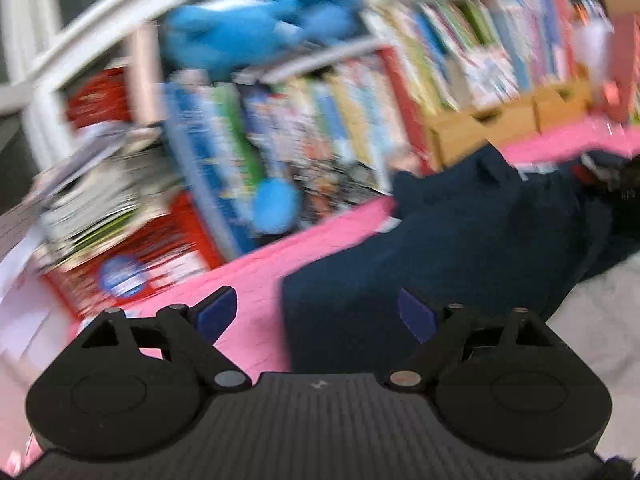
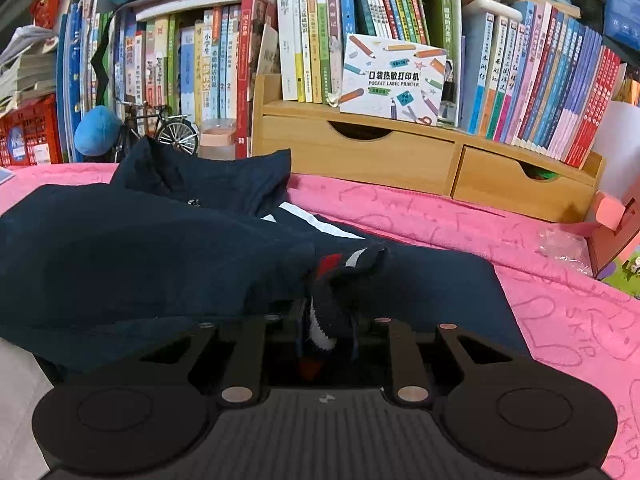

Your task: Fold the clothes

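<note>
the navy garment (image 2: 168,248) lies rumpled across the middle and left of the right wrist view on the pink cover (image 2: 540,264), its collar bunched up toward the top, so the fold looks barely begun. the right tool (image 2: 326,328) pinches its striped cuff at lower centre. the left tool (image 1: 318,314) gapes empty over the garment's edge.

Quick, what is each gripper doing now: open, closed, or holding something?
Left gripper: open, nothing between the fingers.
Right gripper: closed on a striped cuff of the navy garment.
</note>
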